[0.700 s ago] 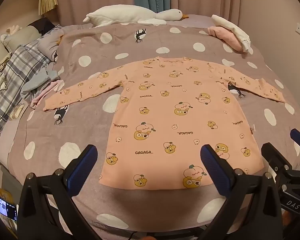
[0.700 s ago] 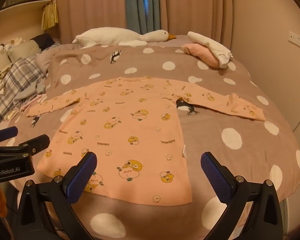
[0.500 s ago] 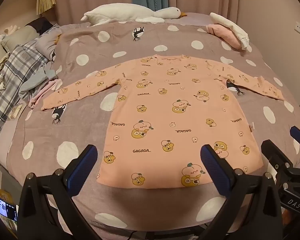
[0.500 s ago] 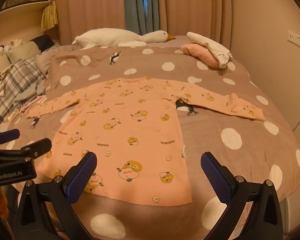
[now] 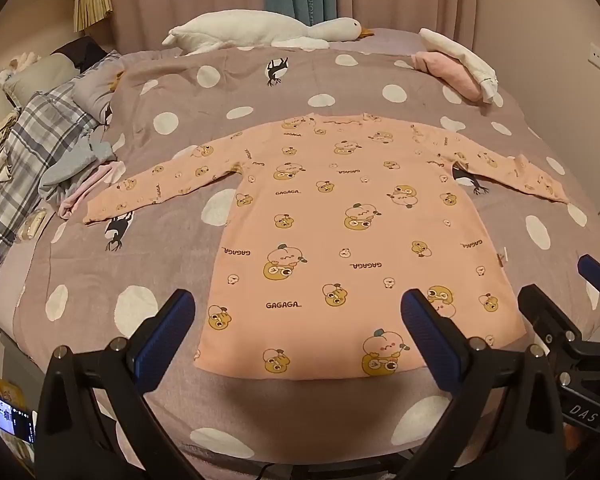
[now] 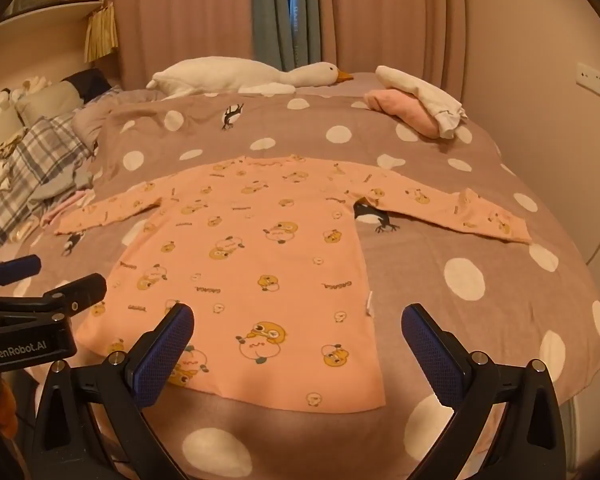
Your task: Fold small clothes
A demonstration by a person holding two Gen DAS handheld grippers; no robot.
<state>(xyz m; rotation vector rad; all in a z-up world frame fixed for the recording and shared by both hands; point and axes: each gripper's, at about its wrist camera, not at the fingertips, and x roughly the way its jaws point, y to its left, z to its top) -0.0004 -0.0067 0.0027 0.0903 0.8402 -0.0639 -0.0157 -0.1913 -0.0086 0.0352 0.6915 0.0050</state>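
1. Left wrist view: the left gripper hangs over the near hem with its jaws wide apart and nothing between them. The peach shirt lies flat on the dotted bedspread, both sleeves spread out. My advice is to start with the left sleeve, pinching near the cuff so the cloth folds across the body without dragging.

2. Right wrist view: the right gripper is likewise gaping and empty, above the shirt's right hem corner. Take the right sleeve in the same way, keeping the fold line along the side seam.
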